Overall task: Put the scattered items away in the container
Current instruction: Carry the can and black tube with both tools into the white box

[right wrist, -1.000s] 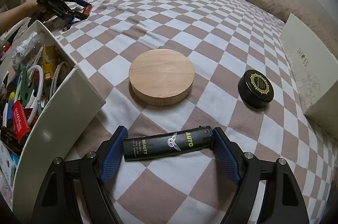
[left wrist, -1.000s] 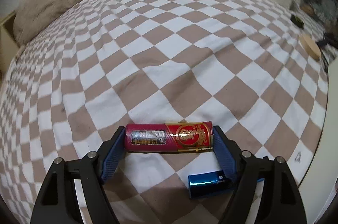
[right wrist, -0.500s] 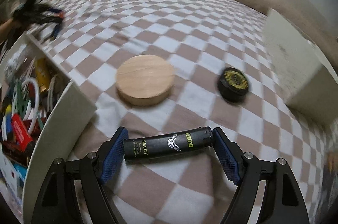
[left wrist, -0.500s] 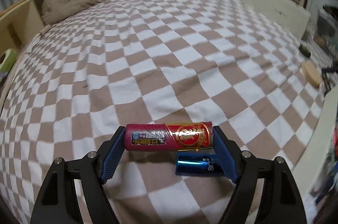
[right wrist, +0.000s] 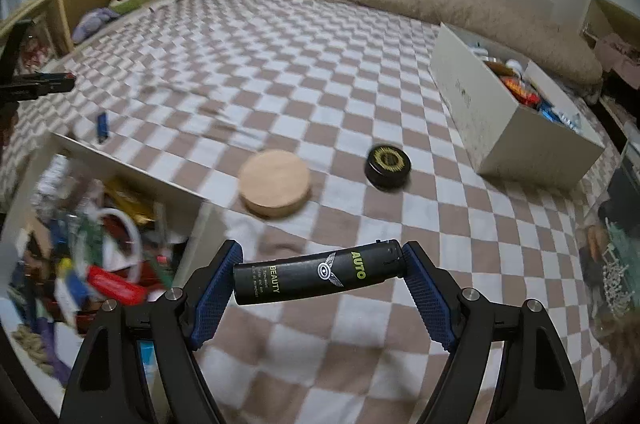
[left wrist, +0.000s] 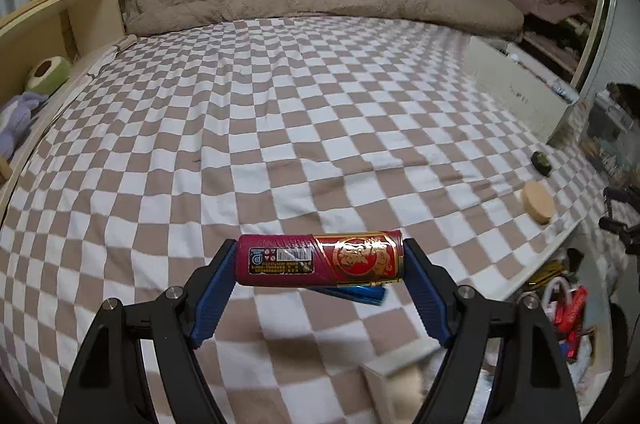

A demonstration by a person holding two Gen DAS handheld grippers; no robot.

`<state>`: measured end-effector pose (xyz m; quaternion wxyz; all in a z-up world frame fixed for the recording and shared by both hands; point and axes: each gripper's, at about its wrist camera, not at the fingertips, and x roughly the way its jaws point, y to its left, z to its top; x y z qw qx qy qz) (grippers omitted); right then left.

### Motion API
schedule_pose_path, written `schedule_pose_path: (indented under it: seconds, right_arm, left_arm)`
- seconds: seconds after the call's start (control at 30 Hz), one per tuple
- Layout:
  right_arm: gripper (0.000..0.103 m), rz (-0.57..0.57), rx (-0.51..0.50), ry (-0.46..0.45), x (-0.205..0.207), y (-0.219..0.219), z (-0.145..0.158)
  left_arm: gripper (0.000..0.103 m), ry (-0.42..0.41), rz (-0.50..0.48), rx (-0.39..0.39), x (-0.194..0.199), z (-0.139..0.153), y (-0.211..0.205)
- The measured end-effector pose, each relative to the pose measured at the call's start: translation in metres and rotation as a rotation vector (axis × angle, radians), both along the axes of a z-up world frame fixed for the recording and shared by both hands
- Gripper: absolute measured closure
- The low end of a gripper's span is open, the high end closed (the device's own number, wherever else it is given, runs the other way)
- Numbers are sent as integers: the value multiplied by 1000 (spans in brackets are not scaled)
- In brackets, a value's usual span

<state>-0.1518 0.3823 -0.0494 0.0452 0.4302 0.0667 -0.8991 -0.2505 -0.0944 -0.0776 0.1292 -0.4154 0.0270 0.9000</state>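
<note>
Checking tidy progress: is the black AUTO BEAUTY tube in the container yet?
Out. The black tube is clamped endwise in the right gripper, above the checked bedspread.

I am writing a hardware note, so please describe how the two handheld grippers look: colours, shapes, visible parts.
The left gripper and right gripper look identical: matte black angular arms with triangular cut-outs, round silver bolt heads at the joints, and two slanted fingers faced with blue textured pads. No cables or markings are visible.

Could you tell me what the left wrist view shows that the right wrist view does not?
Left wrist only: the left gripper shut on a red tube.

Right wrist only: the right gripper shut on a black tube, and the open contents of the far box.

Both: the checkered bed, wooden disc, black jar and cluttered white container.
</note>
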Motion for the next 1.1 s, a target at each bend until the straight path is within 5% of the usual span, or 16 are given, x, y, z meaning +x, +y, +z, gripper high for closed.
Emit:
schedule_pose_path:
  seconds: [0.37, 0.8, 1.1]
  right_arm:
    - [22, 261, 184, -10, 52, -74, 19]
    - [22, 681, 478, -200, 95, -147, -30]
    - [22, 826, 562, -358, 104, -155, -56]
  left_arm:
    - [23, 1, -91, 44, 74, 25, 32]
    - [23, -16, -264, 84, 142, 30, 89]
    - [23, -64, -279, 136, 161, 19, 106]
